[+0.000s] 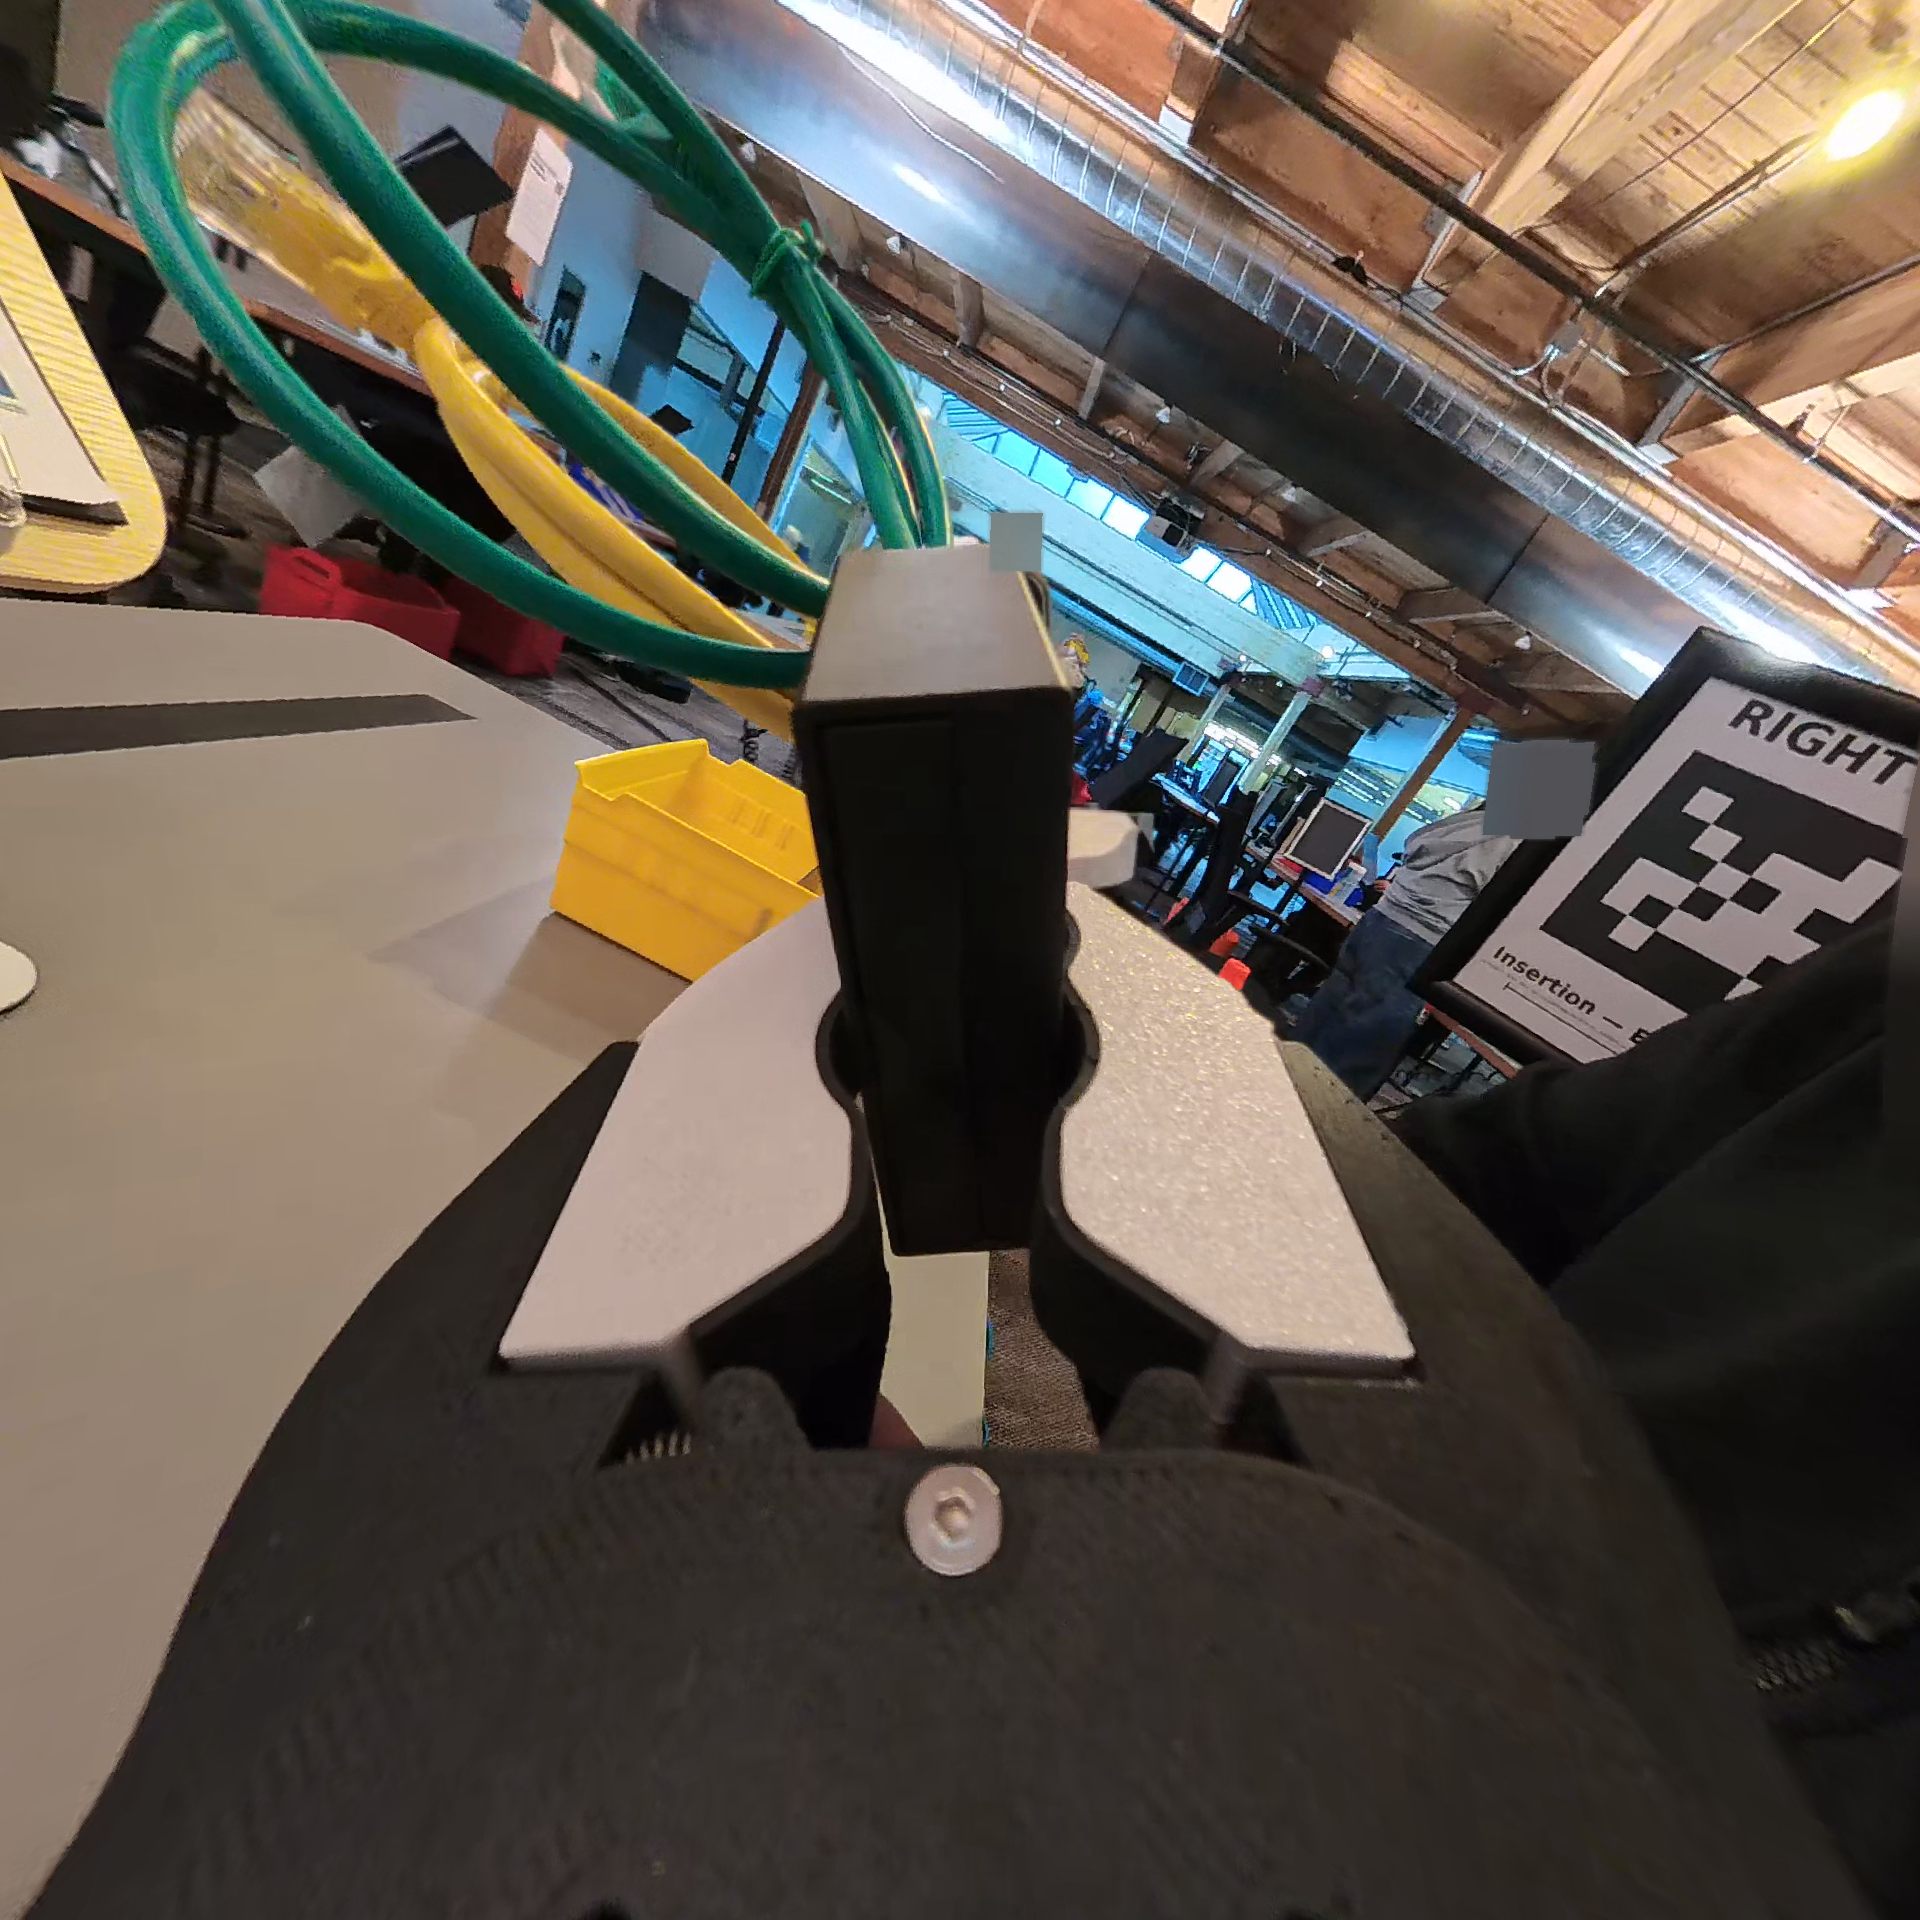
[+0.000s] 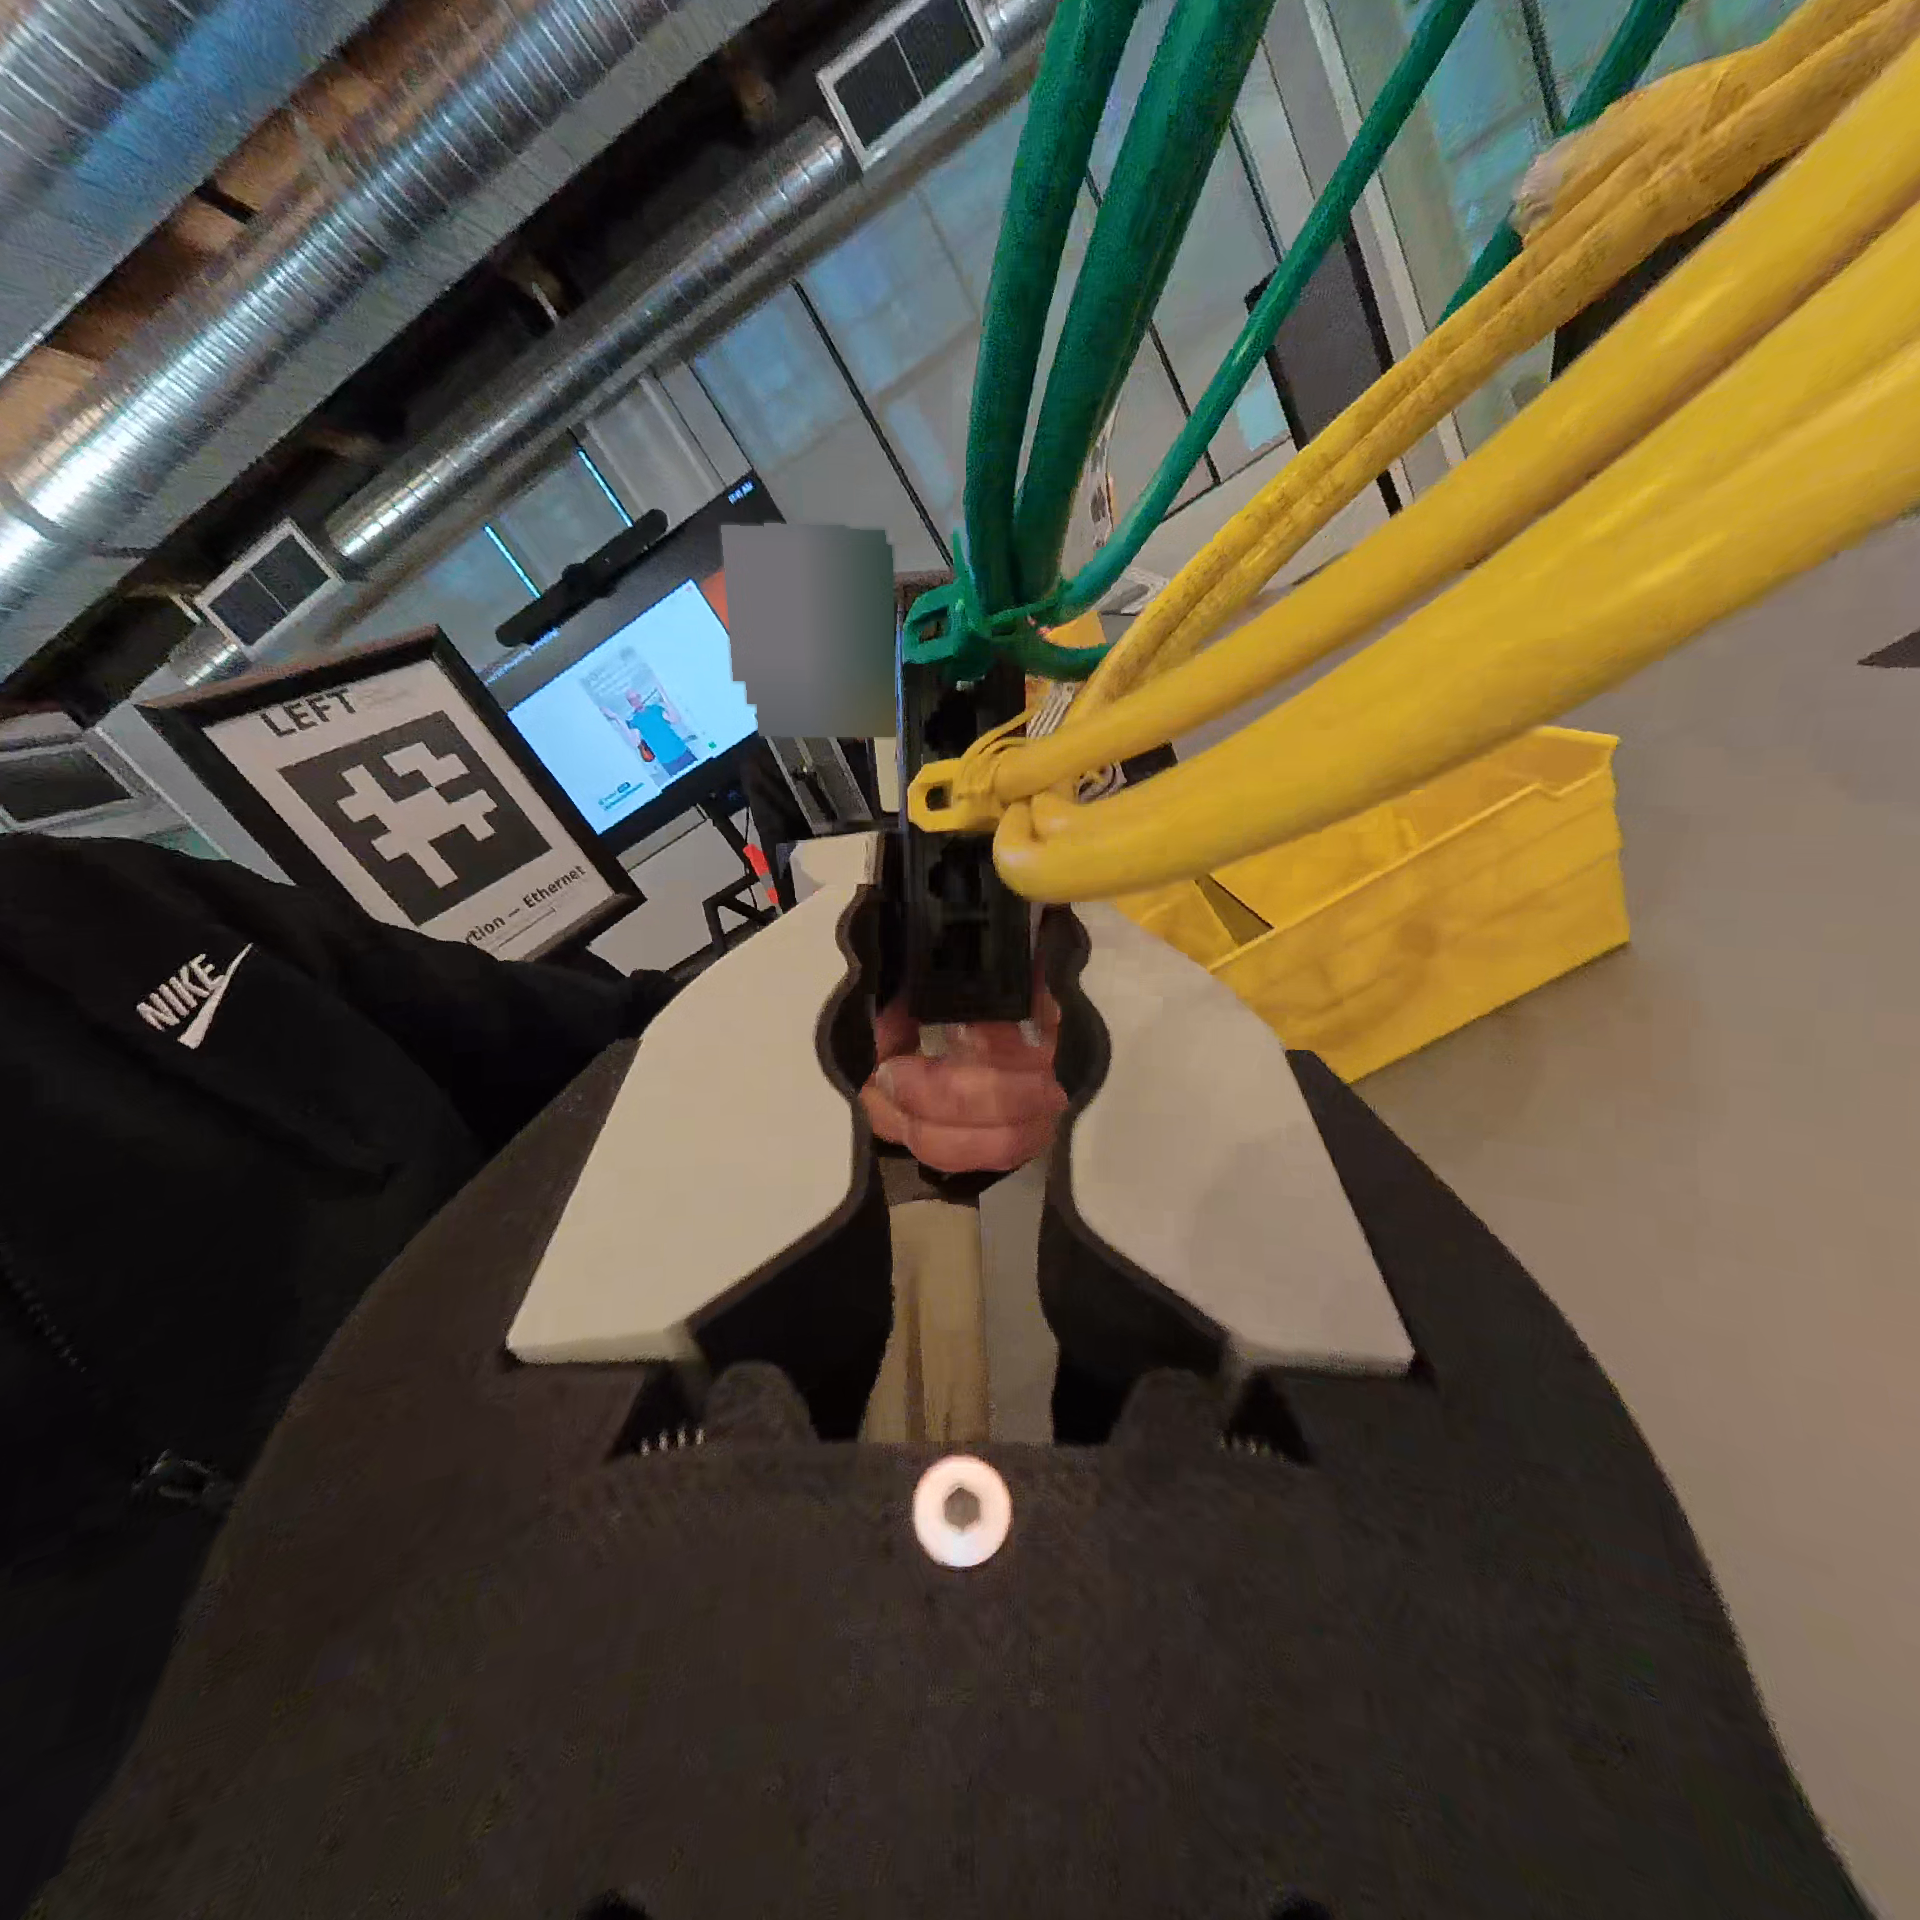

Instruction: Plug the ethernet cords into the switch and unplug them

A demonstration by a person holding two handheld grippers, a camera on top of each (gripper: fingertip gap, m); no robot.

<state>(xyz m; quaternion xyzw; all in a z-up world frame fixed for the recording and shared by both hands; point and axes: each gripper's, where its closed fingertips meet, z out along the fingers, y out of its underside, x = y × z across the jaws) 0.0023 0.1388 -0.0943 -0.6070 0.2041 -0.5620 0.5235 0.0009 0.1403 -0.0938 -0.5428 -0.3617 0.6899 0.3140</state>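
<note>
The left gripper (image 1: 951, 997) clamps the matte black boxy switch (image 1: 935, 831); the right gripper (image 2: 961, 977) pinches its port end (image 2: 961, 914), held above the grey table (image 1: 260, 987). Green cords (image 2: 1049, 364) and yellow cords (image 2: 1455, 644) loop out of frame, plugs obscured

- Left gripper (image 1: 951, 1039): fingers point toward 12 o'clock, tilted up off the table; the two white-faced fingers (image 1: 717, 1122) press against both sides of the black switch (image 1: 940, 935), clamping it.
- Right gripper (image 2: 961, 997): fingers point toward 12 o'clock, closed narrowly on the lower end of that box, seen from its port face.
- Bare hand (image 2: 961, 1101): fingers curled, showing between the right gripper's jaws, just under the box.
</note>
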